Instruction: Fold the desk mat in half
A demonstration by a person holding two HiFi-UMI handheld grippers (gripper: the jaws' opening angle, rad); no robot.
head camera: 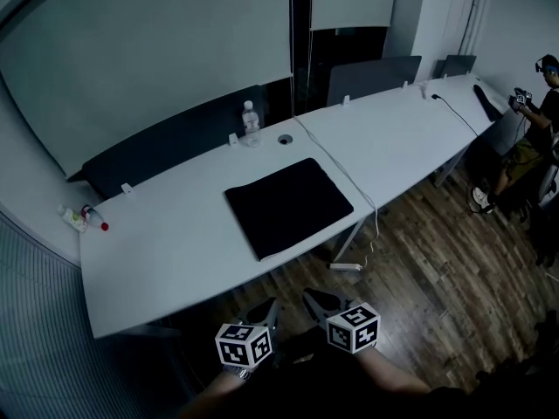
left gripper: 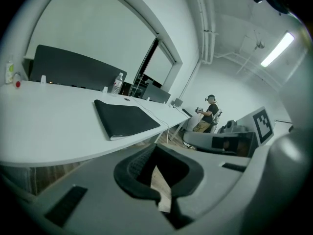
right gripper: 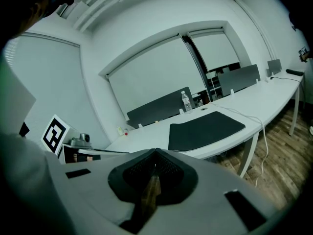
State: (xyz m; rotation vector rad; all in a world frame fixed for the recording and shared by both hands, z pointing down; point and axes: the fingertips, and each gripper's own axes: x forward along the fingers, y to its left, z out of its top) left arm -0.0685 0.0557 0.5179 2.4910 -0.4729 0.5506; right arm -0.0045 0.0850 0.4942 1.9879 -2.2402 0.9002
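Long white desk [head camera: 175,234] runs from near left to far right across a dim office, with wood floor on the near side. On it, a little right of centre and close to the near edge, lies the black desk mat [head camera: 288,206], set at a slant and well flat. Its near corner shows a pale line and a thick, rounded lip. That could be a doubled layer from a fold or just the rim of a single sheet, so this fits either a mat waiting to be folded or one already halved.

Down low, short of the desk, the left gripper [head camera: 265,309] and right gripper [head camera: 316,298] hang side by side, both with jaws pressed together on nothing. Neither touches the mat; any handling would call for a reach over the near edge.

Beyond the mat stands a water bottle [head camera: 251,122], and a thin cable [head camera: 345,177] trails past its right side.
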